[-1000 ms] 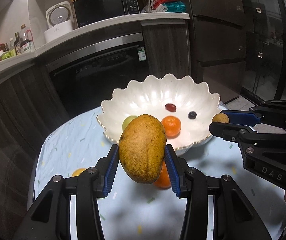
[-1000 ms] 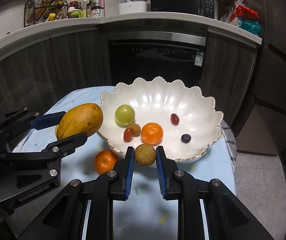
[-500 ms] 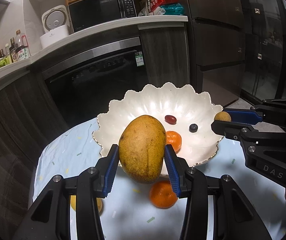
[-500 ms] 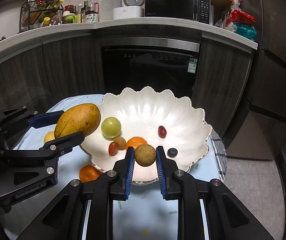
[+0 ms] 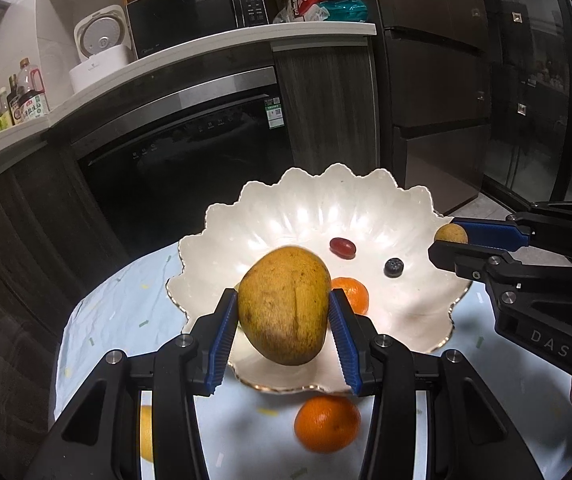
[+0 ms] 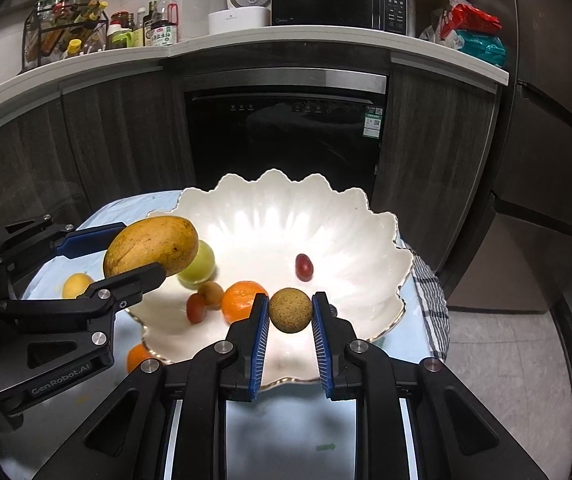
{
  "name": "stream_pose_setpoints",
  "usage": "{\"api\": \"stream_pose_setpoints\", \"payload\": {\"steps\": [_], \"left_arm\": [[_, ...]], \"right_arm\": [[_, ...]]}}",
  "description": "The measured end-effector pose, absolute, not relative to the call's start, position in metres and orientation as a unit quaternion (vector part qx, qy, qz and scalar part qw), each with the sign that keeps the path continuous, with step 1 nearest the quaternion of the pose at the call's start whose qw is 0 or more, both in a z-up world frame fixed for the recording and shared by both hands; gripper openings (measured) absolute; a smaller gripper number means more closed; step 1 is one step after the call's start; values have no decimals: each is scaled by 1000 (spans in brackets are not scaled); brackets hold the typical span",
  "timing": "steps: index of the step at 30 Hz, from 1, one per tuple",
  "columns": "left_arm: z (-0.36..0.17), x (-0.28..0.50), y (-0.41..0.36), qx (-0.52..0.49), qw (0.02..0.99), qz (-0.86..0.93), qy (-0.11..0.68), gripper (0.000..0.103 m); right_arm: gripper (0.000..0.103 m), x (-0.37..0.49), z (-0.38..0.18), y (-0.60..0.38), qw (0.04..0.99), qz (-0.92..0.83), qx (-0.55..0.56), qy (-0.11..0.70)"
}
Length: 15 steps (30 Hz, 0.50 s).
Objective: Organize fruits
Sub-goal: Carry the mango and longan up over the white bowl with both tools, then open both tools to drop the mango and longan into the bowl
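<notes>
The left gripper (image 5: 284,326) pinches a heavy, smooth mango (image 5: 285,304) across its broad middle over the white bowl (image 5: 310,208), while the right gripper (image 6: 289,314) squeezes a small, light, rough brown fruit (image 6: 290,310) at its widest girth above the rim

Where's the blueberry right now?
In the left wrist view the blueberry lies inside the white bowl, right of centre, just below and right of the red grape.

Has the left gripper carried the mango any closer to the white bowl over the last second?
Yes. The left gripper, shut on the mango, has advanced toward the white bowl; in the left wrist view the mango now overlaps the bowl's near rim and the orange on the cloth lies nearer the camera.
</notes>
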State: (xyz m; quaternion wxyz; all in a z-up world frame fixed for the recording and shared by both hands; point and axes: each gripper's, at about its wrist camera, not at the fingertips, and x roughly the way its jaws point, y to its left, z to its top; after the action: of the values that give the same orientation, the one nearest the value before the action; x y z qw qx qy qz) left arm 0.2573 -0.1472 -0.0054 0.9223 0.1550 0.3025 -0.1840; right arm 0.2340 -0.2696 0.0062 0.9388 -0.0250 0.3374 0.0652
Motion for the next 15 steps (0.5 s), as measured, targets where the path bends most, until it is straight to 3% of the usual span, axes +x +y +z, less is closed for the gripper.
{"api": "stream_pose_setpoints", "payload": {"steps": [15], "left_arm": [[-10,274,-152,160,927,-175,292,45]], "right_arm": [[24,249,0,-274,938,58,-24,340]]}}
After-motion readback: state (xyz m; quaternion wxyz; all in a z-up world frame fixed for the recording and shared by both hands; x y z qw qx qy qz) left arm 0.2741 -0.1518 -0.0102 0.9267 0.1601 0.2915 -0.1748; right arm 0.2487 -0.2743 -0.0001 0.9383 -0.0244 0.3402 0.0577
